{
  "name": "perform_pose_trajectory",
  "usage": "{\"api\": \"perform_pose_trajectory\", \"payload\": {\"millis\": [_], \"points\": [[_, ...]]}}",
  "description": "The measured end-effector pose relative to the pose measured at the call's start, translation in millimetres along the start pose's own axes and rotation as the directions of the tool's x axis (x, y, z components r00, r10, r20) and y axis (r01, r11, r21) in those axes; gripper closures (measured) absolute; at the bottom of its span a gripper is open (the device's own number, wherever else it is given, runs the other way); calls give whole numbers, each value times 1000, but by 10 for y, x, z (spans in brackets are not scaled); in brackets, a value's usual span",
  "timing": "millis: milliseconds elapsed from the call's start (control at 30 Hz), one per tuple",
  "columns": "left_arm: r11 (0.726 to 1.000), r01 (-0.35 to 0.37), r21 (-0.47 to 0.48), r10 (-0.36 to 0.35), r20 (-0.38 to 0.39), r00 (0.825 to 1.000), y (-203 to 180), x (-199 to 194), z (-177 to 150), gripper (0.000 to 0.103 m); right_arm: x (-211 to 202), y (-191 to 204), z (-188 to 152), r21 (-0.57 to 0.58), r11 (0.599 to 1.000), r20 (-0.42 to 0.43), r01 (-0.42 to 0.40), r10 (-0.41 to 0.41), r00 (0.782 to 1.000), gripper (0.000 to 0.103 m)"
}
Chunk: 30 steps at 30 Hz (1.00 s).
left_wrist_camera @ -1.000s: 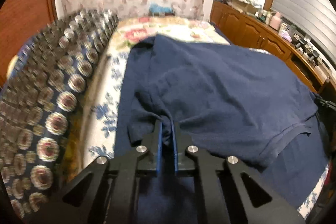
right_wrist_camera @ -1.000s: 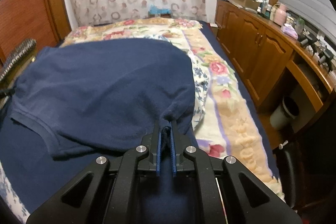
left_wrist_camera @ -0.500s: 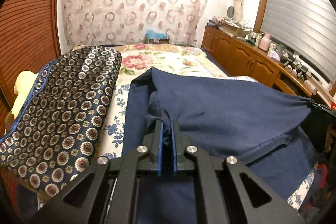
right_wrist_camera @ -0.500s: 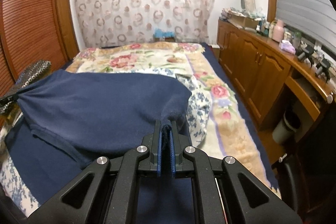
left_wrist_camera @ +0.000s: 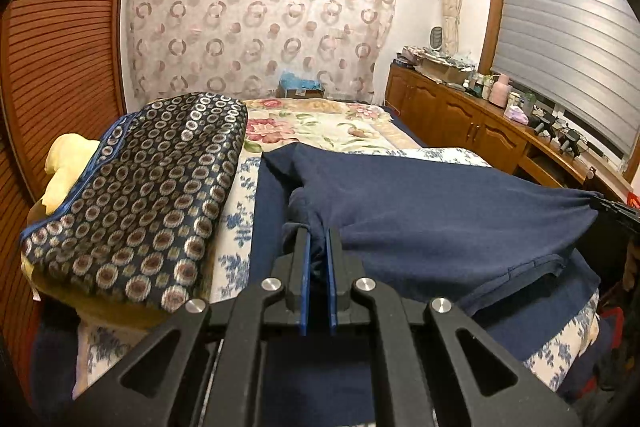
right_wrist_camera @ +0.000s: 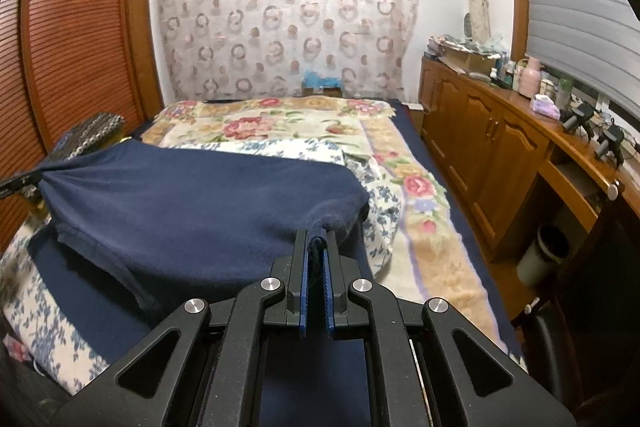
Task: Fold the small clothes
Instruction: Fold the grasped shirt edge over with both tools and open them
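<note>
- My left tongs are clenched on a bunched corner of the navy garment, and the cloth runs taut from there toward the right tongs, whose dark tip shows at the far right edge of the left wrist view. If that pinch is only on the outer layer, I'd expect the corner to slide out as I carry it forward.
- Just left of the left tongs sits the patterned cushion on the bed. A swing that way could drag the hanging sleeve over it and spoil the fold line.
- Between the two tongs the garment is lifted off the bed, while its lower part lies on the bed beneath and ahead of them. Uneven height between my hands would likely lay a skewed crease.
- My right tongs are clenched on the opposite corner, with a thick roll of fabric between the pads. That bulk may creep out under tension, I think.
- Right of the right tongs the bed edge drops toward the wooden cabinets and a bin. Overshooting that way could let the cloth slip off the bed.
</note>
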<state>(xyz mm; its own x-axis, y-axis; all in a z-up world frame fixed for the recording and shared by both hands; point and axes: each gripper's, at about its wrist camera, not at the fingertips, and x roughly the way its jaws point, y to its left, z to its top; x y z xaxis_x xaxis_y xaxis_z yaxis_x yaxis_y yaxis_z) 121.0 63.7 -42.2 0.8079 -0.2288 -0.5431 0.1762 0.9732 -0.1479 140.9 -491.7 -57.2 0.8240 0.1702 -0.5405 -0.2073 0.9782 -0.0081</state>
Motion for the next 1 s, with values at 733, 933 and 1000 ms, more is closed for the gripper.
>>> {"api": "perform_pose_trajectory", "payload": {"millis": [733, 933, 1000], "points": [[998, -59, 17, 61, -91, 994, 30, -163, -598, 95, -233, 196, -700, -40, 999, -88, -17, 13, 996, 99], [997, -72, 22, 74, -93, 993, 33, -269, -595, 81, -213, 128, -765, -32, 999, -104, 11, -15, 994, 90], [997, -71, 21, 72, -88, 993, 62, -314, -614, 67, -238, 123, -753, -38, 999, -95, 22, -25, 995, 80]]}}
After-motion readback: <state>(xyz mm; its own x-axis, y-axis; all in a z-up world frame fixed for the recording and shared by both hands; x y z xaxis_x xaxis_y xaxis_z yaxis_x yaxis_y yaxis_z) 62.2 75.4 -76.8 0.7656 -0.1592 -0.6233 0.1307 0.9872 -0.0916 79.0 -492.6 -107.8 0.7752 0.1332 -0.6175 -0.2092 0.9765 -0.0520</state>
